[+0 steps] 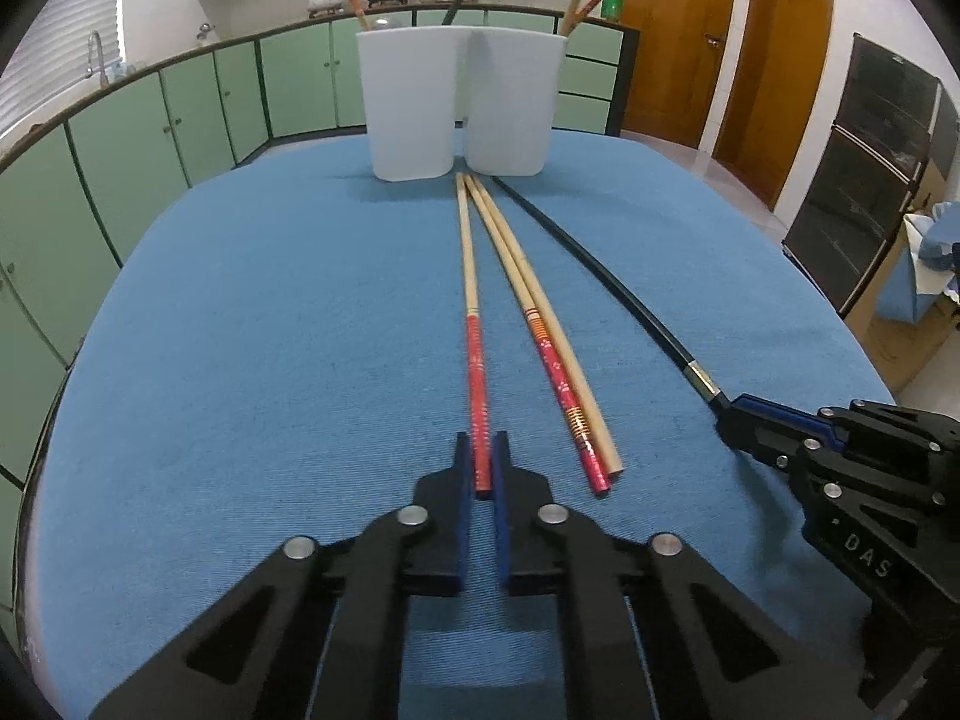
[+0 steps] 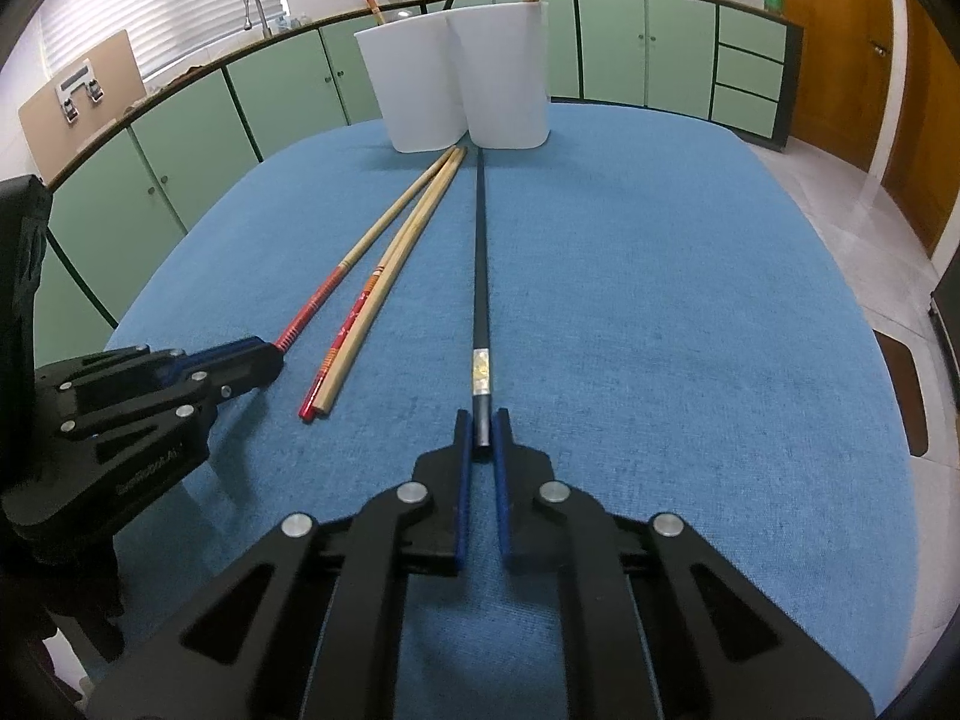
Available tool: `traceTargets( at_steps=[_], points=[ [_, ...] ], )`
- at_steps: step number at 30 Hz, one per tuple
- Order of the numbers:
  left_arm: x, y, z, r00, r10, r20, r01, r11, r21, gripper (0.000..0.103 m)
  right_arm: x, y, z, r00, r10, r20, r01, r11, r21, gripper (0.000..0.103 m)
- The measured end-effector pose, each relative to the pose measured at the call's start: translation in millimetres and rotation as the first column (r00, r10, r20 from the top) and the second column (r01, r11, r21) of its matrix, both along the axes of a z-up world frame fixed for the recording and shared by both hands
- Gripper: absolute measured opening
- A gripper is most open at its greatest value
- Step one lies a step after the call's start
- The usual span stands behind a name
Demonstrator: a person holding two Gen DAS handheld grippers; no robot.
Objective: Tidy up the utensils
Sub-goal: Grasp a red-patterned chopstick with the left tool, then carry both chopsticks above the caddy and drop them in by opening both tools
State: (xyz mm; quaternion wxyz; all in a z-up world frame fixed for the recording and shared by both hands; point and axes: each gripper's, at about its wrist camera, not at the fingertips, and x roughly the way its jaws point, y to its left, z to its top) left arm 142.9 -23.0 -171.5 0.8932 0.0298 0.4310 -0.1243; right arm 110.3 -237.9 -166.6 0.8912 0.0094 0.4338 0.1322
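Observation:
Four chopsticks lie lengthwise on the blue tablecloth (image 1: 270,330), tips toward two white holder cups (image 1: 414,102) (image 2: 420,90) at the far edge. My left gripper (image 1: 483,450) is shut on the near end of a red-handled bamboo chopstick (image 1: 471,312) (image 2: 336,282). To its right lie a second red-handled chopstick (image 1: 552,372) and a plain bamboo one (image 1: 540,324), side by side. My right gripper (image 2: 482,429) (image 1: 738,414) is shut on the near end of the black chopstick (image 2: 480,252) (image 1: 606,276), which has a silver band. Several chopsticks stand in the cups.
Green cabinets (image 1: 150,132) with a sink tap (image 1: 96,54) run behind the table. Wooden doors (image 1: 678,30) and a dark glass cabinet (image 1: 870,168) stand on the right. The cloth (image 2: 660,300) right of the black chopstick is bare.

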Motion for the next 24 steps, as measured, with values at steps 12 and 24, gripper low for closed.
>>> traceTargets(
  at_steps=[12,24],
  points=[
    [-10,9,25,0.998,0.013,0.064,-0.010,0.999,-0.044,0.006,-11,-7,22,0.998,-0.008,0.066,0.006,1.000,0.027,0.006],
    [-21,26,112,0.961,0.035,0.273,-0.012,0.996,-0.087,0.006,-17,-15,99,0.973,0.012,0.231,-0.022,0.999,0.040,0.006]
  ],
)
